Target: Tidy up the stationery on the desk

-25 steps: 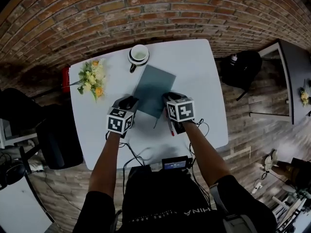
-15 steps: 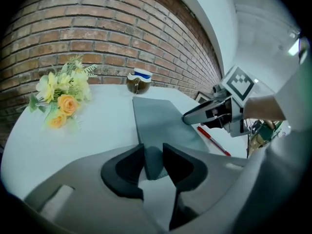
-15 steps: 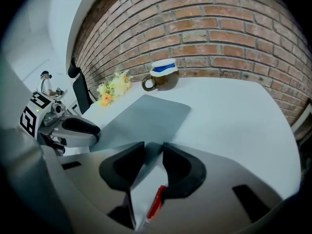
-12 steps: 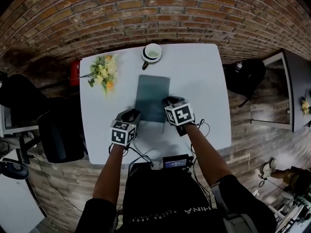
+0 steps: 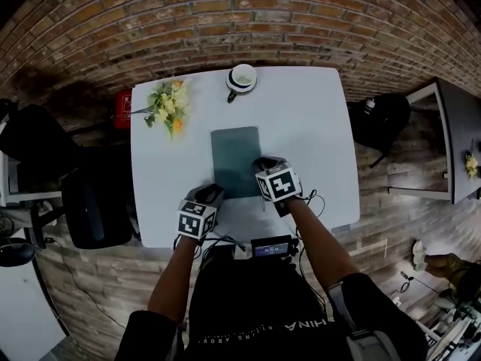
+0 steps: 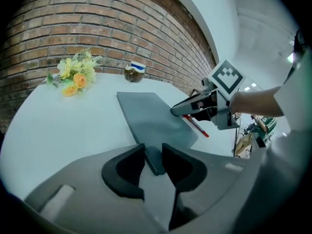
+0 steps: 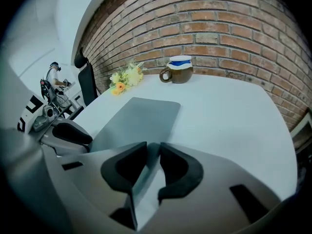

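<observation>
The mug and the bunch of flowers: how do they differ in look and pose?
The mug stands upright; the bunch of flowers lies on its side. The mug is brown; the bunch of flowers is yellow and orange with green leaves. Both rest on the white table, near its far edge and clear of the grey notebook.

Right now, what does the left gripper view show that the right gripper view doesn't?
Left gripper view only: the right gripper, whose jaws have just been closing with the edge of the grey notebook between them, and a red pen by it. Right gripper view only: the left gripper and a black chair. Both: the notebook, yellow flowers, brown mug, white desk, brick wall.
</observation>
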